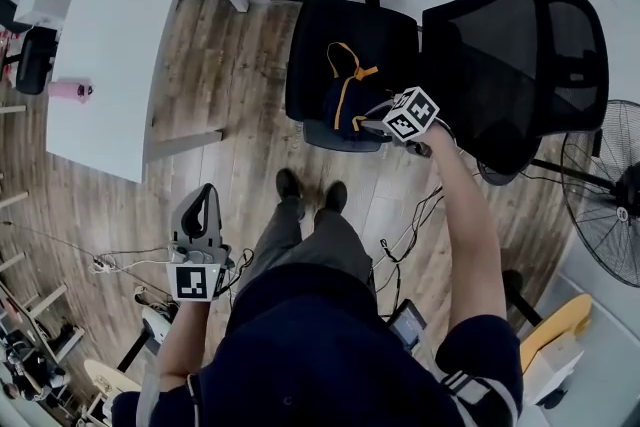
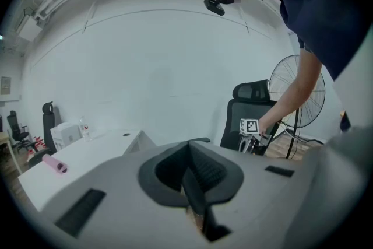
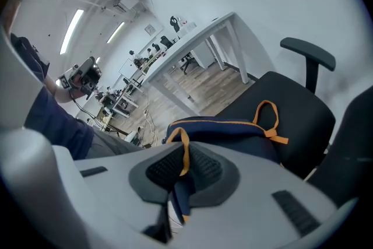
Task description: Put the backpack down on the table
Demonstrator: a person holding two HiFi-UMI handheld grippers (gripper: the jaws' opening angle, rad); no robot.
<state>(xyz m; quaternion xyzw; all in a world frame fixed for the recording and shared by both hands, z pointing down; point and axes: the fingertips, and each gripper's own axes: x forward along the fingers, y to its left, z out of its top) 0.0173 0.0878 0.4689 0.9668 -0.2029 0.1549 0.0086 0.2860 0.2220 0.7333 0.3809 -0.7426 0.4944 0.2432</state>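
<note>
A navy backpack (image 1: 345,87) with orange trim is seen lying on the seat of a black office chair (image 1: 310,50), just beneath the right gripper (image 3: 176,189). That gripper's jaws are clamped together on a narrow, orange-edged strap (image 3: 185,155) of the bag. The left gripper (image 2: 195,201) is held closed on nothing, well apart from the bag and low at the person's side. The white table (image 1: 120,55) stands well away from the right gripper, across open wooden floor.

The bag has not yet been lifted. Only a thin band of webbing is pinched, so it could be pulled out of the pads once the full weight is taken. The load would hang from one point and could swing, or be snagged on the armrest (image 3: 308,51) beyond the gripper. No support can be expected from the idle left gripper, so a drop onto the floor is judged the main hazard.
</note>
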